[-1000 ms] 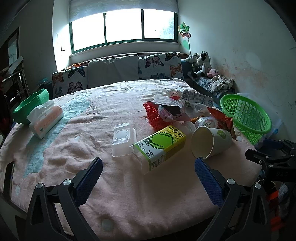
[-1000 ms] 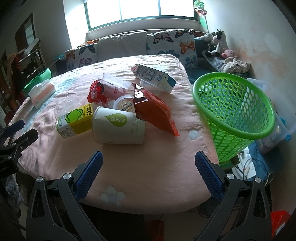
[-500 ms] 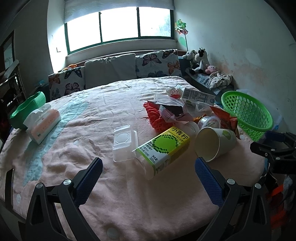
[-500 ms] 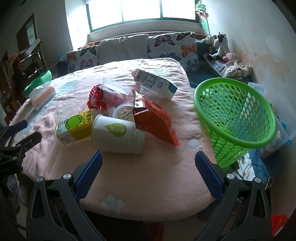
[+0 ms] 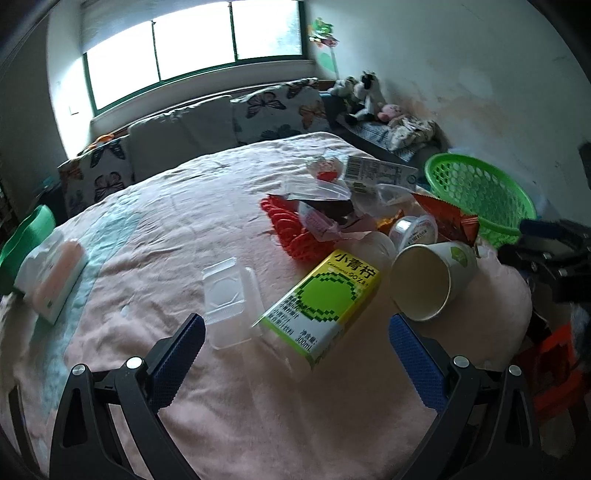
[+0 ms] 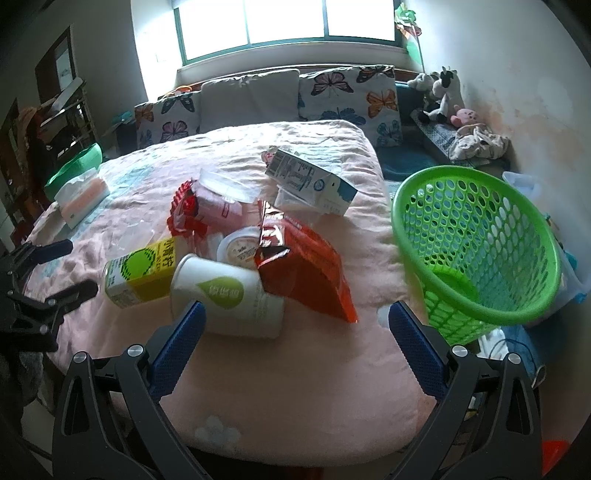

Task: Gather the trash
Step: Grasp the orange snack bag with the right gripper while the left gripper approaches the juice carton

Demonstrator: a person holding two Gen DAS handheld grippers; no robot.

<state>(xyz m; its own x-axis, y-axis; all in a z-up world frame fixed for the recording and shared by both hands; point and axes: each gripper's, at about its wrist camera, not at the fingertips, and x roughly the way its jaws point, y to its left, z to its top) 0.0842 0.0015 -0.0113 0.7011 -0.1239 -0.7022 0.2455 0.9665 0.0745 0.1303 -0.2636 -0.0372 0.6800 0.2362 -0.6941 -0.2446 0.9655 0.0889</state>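
— What fills the room?

— Mostly a bed under a pink blanket (image 6: 314,373), butterfly-print cushions (image 6: 349,98) lined up below the bright window (image 6: 284,20). Stuffed toys (image 6: 445,96) sit by the stained wall.

— And the bin?

— A green mesh basket (image 6: 476,251) stands tilted just beside the bed's right edge.

— Where's the trash?

— Heaped on the blanket near that edge: a yellow-green drink carton (image 5: 321,301) lying flat, a white paper cup (image 6: 227,295) on its side touching it, a red snack bag (image 6: 306,267) leaning on the cup, a milk carton (image 6: 312,181) behind, a clear plastic tray (image 5: 229,295) beside the drink carton. A tissue pack (image 5: 51,277) lies well apart, far left.

— The grippers?

— The left gripper (image 5: 293,354) hangs spread wide before the drink carton, holding nothing. The right gripper (image 6: 295,338) is likewise parted, empty, by the cup.
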